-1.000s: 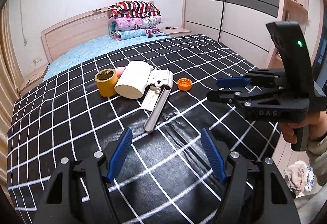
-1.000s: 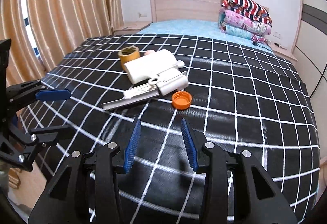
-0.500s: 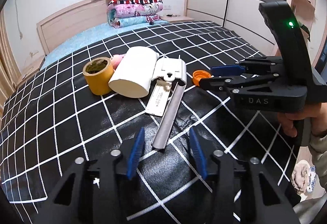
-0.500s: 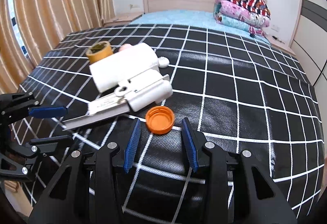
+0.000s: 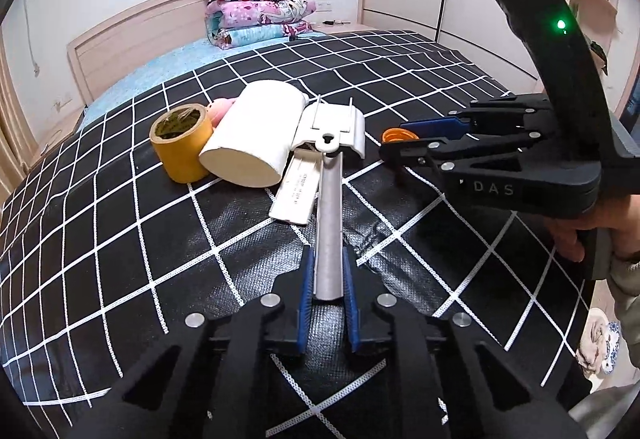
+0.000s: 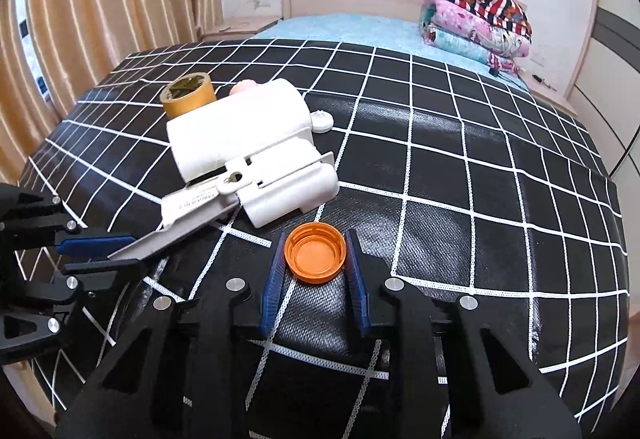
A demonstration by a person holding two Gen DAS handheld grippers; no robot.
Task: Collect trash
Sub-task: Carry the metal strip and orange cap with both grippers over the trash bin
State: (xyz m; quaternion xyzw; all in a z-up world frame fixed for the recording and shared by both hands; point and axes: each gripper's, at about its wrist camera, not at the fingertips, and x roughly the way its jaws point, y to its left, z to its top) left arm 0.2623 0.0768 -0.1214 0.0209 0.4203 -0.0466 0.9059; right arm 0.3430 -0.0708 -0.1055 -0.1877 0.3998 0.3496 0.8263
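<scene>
Left wrist view: the left hand-held gripper (image 5: 325, 281) is clamped on the near end of a grey metal bar (image 5: 329, 223), whose long axis runs straight ahead (toward a white bracket (image 5: 334, 127) and paper roll (image 5: 256, 135)).

Right wrist view: the right hand-held gripper (image 6: 316, 259) stands apart around an orange cap (image 6: 315, 253) on the bed (image 6: 500, 199), pads just beside its rim.

Glossy orange plastic cap (image 6: 315, 258) — matt grey metal bar (image 5: 329, 235).

bright, even indoor light | soft shadows | sharp | fisheye-bent, vignetted edges
</scene>
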